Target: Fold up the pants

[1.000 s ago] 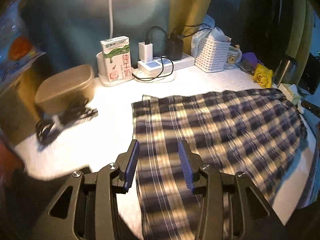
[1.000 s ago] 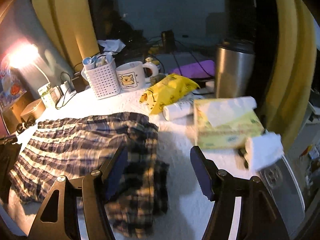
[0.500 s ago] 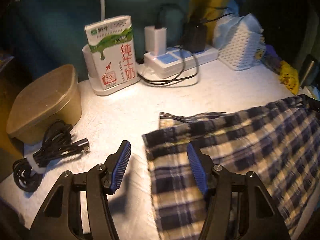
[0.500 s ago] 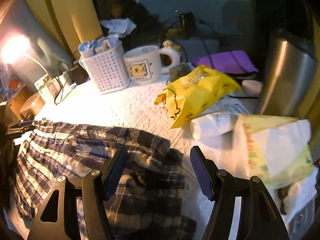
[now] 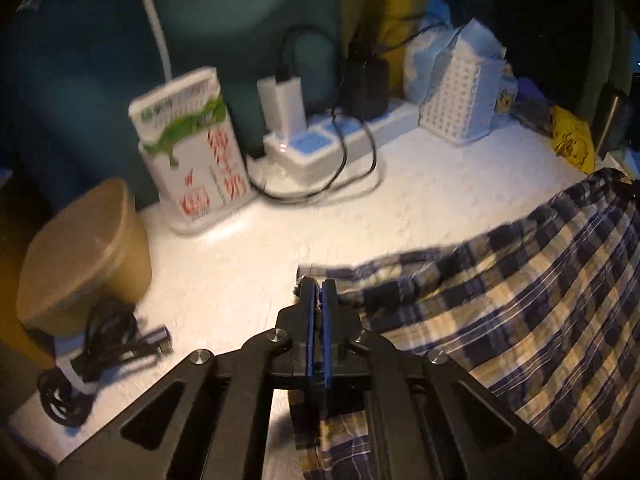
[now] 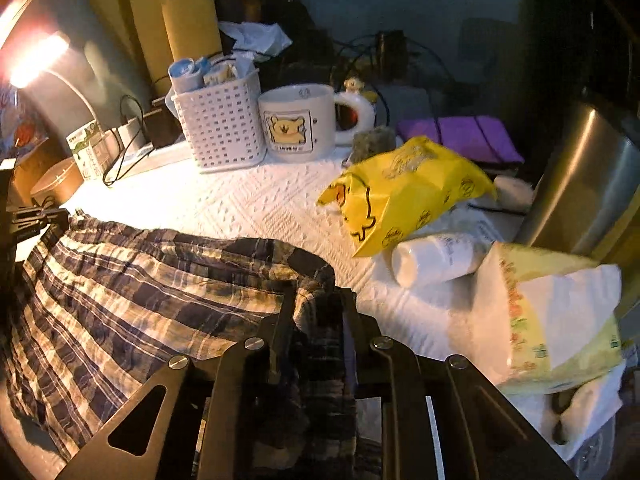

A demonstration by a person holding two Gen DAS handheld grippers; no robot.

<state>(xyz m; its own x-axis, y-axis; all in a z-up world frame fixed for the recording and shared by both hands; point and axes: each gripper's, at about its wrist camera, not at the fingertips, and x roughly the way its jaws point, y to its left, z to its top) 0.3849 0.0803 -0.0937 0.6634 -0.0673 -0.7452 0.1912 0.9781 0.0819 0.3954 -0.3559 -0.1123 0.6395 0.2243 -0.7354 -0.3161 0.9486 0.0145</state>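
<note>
Plaid pants [image 5: 520, 312]: spread lower right on white table [image 5: 248, 264]. Left gripper [image 5: 319, 292]: jaws just closed, clenched on corner. Right gripper [image 6: 316, 312]: jaws just closed, grasping bunched fabric.

A bare strip of table [image 6: 256, 200] lies open behind the pants [image 6: 132, 292], hemmed by the basket [image 6: 224, 128], mug [image 6: 298, 120] and yellow bag [image 6: 404, 192].
</note>
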